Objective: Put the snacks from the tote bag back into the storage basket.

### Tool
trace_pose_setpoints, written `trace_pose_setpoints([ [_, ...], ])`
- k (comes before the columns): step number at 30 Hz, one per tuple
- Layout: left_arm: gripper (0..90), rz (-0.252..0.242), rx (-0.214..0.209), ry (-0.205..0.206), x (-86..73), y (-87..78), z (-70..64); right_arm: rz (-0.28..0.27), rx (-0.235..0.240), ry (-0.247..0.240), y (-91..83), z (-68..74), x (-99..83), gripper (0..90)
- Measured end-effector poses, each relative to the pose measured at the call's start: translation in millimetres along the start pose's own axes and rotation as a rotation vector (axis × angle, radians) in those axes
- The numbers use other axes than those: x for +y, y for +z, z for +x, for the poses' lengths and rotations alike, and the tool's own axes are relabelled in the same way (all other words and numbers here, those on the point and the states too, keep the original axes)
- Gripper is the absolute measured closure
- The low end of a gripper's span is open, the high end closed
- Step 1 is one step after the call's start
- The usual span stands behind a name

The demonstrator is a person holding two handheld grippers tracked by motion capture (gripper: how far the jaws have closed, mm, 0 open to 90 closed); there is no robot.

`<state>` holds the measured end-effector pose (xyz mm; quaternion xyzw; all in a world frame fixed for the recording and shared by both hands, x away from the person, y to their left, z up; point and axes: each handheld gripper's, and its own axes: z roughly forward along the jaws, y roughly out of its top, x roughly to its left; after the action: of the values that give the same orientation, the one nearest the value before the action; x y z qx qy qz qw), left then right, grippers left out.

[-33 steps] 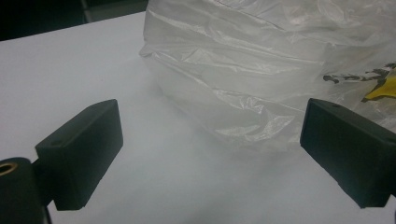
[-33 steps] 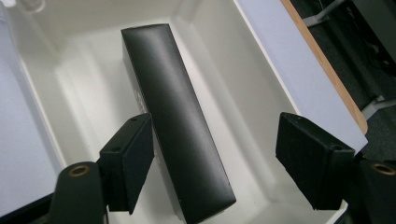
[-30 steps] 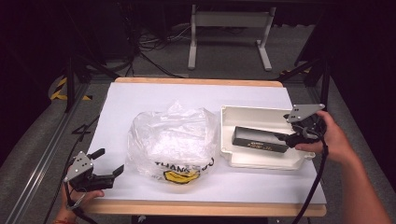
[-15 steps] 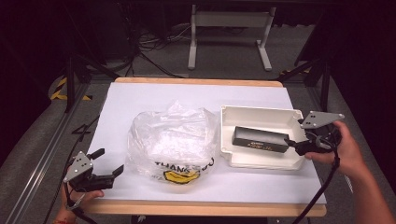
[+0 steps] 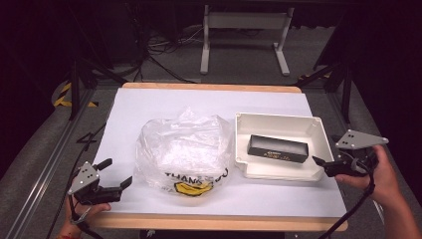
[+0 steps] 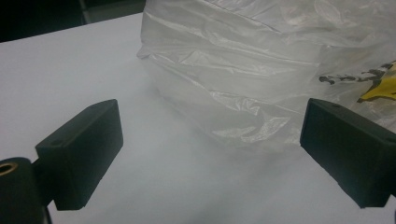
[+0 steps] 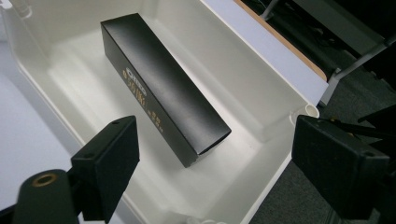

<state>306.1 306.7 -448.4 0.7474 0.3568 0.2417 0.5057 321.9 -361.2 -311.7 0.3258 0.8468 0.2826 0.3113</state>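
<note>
crinkly clear plastic bag slumped mid-table, matte black box laid flat in glossy white tray, both grippers held wide apart, empty, white tabletop edged in wood, dark room behind

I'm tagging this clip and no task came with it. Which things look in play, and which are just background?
In play, judging by where the open grippers point:
- black box in white tray
- plastic bag
- left gripper
- right gripper

Background:
- grey stand
- floor cables
</note>
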Motion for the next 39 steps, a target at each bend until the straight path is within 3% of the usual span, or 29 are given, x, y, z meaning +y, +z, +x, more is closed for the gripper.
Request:
trace_pose_setpoints([
  [8, 6.7, -0.001, -0.004, -0.001, 0.0, -0.2, -0.5, -0.064, -0.031, 0.052, -4.8, 7.7, -18.2, 13.6],
  [19, 6.7, -0.005, -0.002, -0.003, -0.1, -0.5, -0.5, -0.111, -0.082, 0.089, -3.3, 18.1, -41.5, 11.7],
  [32, 6.7, -0.002, -0.004, -0.001, -0.6, 0.5, -0.1, -0.181, -0.117, 0.153, 2.0, 26.5, -67.8, 11.1],
  [36, 6.8, -0.005, -0.004, -0.002, -0.7, 0.6, 0.1, -0.195, -0.107, 0.168, 4.4, 29.4, -75.8, 10.4],
  [39, 6.9, -0.003, -0.002, -0.004, -1.1, 0.6, 0.7, -0.207, -0.138, 0.187, 7.5, 32.5, -85.5, 9.4],
])
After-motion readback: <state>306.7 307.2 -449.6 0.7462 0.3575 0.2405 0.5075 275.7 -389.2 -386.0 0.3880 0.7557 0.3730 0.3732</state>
